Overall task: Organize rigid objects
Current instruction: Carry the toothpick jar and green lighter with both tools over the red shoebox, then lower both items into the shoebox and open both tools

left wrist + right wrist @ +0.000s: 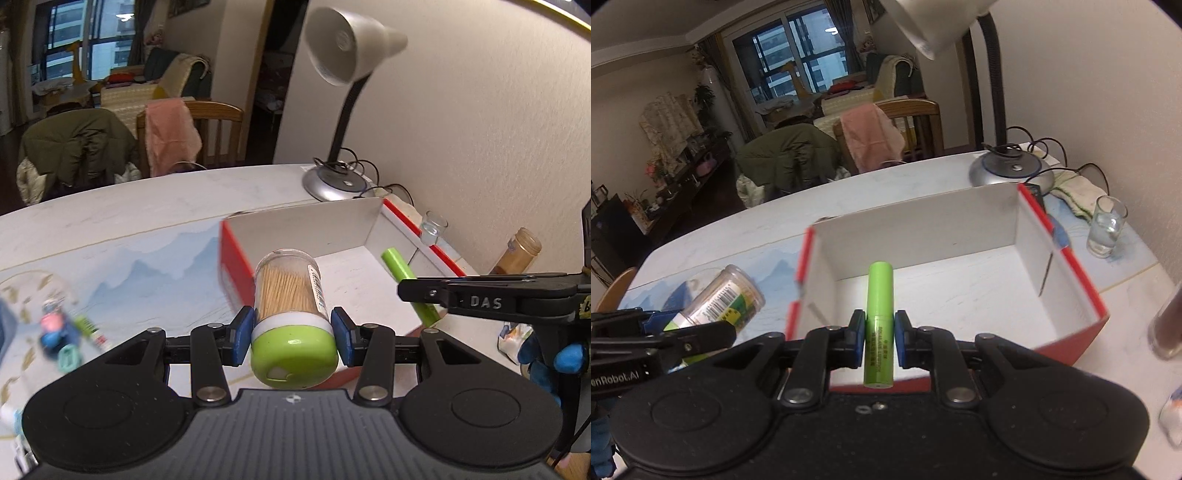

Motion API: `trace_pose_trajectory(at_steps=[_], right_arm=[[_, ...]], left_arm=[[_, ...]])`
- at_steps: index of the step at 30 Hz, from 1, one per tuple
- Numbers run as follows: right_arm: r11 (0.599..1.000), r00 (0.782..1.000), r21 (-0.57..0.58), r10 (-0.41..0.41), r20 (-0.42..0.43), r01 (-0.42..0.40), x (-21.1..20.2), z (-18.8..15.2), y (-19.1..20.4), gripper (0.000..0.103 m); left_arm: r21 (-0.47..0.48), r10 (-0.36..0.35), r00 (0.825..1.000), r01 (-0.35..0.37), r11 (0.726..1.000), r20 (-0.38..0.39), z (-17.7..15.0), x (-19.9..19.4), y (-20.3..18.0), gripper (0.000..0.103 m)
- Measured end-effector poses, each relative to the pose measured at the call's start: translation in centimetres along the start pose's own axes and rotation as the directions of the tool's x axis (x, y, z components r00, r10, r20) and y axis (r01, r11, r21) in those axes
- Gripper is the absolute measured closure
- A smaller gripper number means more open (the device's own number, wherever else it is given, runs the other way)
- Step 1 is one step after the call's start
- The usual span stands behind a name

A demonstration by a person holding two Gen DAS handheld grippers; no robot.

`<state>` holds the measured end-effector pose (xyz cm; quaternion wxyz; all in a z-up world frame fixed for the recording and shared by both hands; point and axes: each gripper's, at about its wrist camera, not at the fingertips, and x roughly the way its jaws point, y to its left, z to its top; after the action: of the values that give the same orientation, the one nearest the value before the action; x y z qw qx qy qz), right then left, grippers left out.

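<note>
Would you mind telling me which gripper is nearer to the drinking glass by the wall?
Right. The right gripper is beside the glass, across the box's wall; the left gripper is at the box's far side.

Green-capped clear toothpick jar (290,295), lime-green tube (880,325), red box (1086,295) with white inside.

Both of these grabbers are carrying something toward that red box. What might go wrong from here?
1. The left tool grips the toothpick jar only near its green cap, so the jar may tilt or slip.
2. The right tool pinches the slim green tube by a narrow band; it may twist loose.
3. The drinking glass stands just beside the red box, where a swing might knock it.
</note>
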<state>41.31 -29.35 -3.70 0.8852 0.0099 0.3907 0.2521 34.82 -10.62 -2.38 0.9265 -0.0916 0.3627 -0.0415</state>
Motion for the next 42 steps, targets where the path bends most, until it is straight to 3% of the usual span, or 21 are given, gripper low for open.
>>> trace_pose_trajectory(at_steps=[13,24,34,37,42], right_arm=[[0.999,0.994,-0.039,-0.031,-0.1,0.027,5.4,1.8,-5.6,0.088],[0.994,0.963,-0.097,-0.067,-0.26,0.043,10.3,0.3,-7.5,0.088],[0.988,0.933,-0.143,-0.108,-0.342,0.062,12.1,-0.3,-7.3,0.088],[0.986,0.933,-0.154,-0.114,-0.342,0.064,12.2,-0.3,-7.3,0.087],[0.986,0.935,-0.15,-0.115,-0.335,0.068,11.9,0.0,-7.5,0.079]], left_arm=[[0.071,0.037,0.989,-0.027,0.997,-0.142,3.7,11.4,-4.1,0.058],[0.101,0.04,0.945,-0.008,0.995,-0.324,3.3,18.5,-4.6,0.058],[0.094,0.033,0.897,0.01,0.996,-0.441,2.7,20.9,-4.1,0.059],[0.092,0.033,0.886,0.011,0.996,-0.462,2.8,21.2,-4.1,0.059],[0.1,0.039,0.892,0.007,0.995,-0.451,2.9,21.0,-4.2,0.059]])
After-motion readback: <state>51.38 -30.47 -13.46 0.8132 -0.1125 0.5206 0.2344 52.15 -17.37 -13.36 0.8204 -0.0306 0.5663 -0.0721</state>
